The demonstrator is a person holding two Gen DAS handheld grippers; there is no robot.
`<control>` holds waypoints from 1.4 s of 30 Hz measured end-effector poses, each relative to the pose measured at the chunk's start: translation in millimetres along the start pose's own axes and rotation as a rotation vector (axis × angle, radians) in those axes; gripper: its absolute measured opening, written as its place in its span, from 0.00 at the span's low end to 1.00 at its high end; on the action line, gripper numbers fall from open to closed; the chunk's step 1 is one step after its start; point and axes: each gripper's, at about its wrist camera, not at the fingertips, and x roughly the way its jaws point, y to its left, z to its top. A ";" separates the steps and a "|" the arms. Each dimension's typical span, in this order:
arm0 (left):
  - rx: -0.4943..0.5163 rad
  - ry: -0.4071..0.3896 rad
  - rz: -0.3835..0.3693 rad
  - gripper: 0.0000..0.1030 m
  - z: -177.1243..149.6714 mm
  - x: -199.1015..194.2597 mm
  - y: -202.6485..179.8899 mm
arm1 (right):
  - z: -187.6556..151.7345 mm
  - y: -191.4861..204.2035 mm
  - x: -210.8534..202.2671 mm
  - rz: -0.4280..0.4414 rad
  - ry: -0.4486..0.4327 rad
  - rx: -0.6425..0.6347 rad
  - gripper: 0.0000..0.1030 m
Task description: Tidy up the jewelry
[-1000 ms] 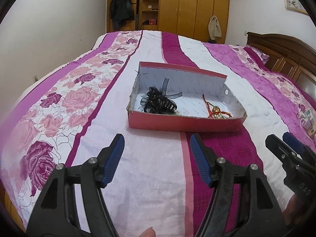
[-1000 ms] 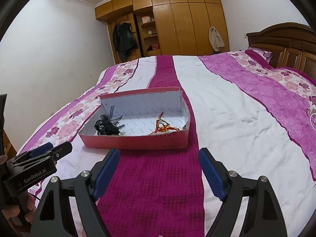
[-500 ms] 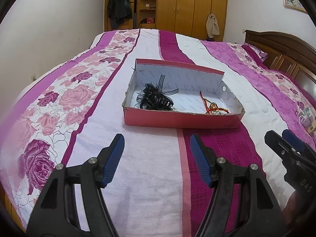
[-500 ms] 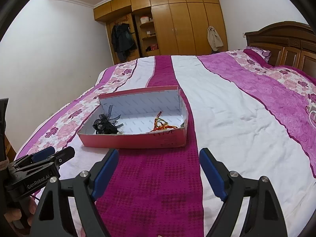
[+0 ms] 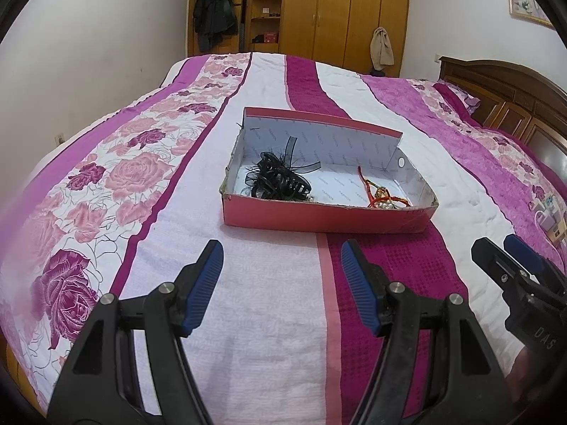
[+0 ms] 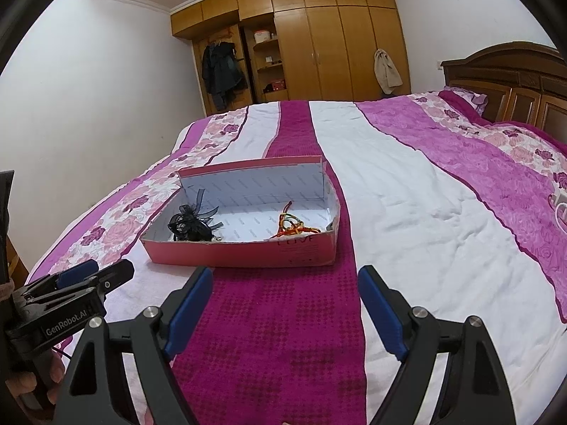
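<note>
A shallow pink box (image 5: 319, 217) with a white inside lies on the bed; it also shows in the right wrist view (image 6: 226, 253). In it lie a black hair clip with ribbon (image 5: 280, 180) (image 6: 191, 225) at the left and a red and gold bracelet (image 5: 384, 198) (image 6: 294, 225) at the right. My left gripper (image 5: 281, 283) is open and empty, above the bedspread in front of the box. My right gripper (image 6: 285, 304) is open and empty, also short of the box, to the right of the left one.
The bedspread (image 5: 149, 191) has purple, white and rose-patterned stripes. A wooden headboard (image 6: 503, 81) stands at the right, a wardrobe (image 6: 319, 42) at the far wall. Small objects (image 5: 549, 217) lie at the bed's right edge.
Both grippers have drawn back and tilted up a little, so the box sits higher and farther in both views. Both stay open and empty.
</note>
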 end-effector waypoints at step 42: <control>-0.013 -0.001 -0.003 0.60 0.9 -2.7 -0.7 | 1.0 1.4 0.3 0.000 -0.001 -0.004 0.83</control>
